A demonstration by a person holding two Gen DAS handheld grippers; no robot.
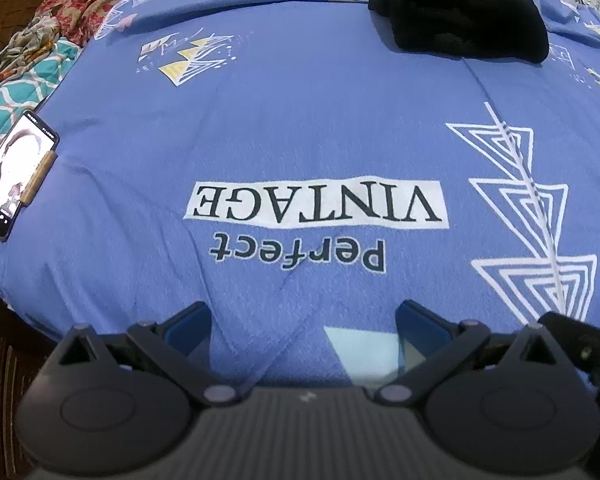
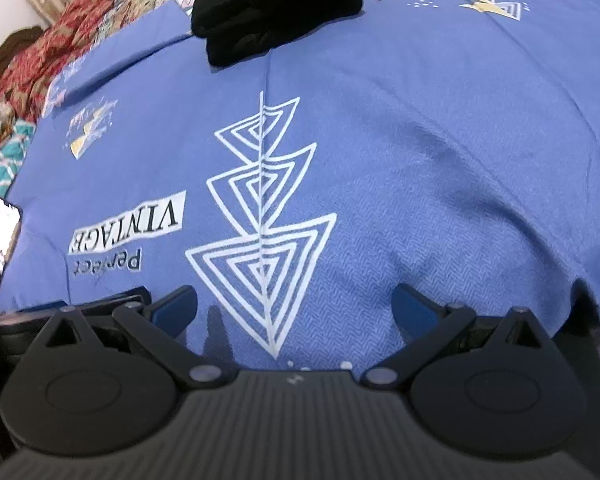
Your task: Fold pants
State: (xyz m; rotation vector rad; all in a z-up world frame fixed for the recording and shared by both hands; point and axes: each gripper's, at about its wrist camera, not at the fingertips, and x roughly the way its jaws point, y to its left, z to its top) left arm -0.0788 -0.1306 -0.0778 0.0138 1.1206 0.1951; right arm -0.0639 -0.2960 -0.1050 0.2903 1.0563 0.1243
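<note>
left gripper (image 1: 303, 320): jaws apart, empty | right gripper (image 2: 295, 304): jaws apart, empty | pants (image 1: 460, 8): black, folded bundle, far on blue sheet (image 1: 300, 120) | phone (image 1: 16, 172): whole only in left view, left edge | sheet's near-right edge: right view only

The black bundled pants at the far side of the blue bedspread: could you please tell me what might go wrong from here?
1. The black bundled pants lie far from both open grippers, left and right, so a long reach may grab several layers.
2. The black smartphone sits at the blue bedspread edge; dragged fabric could knock it off.
</note>
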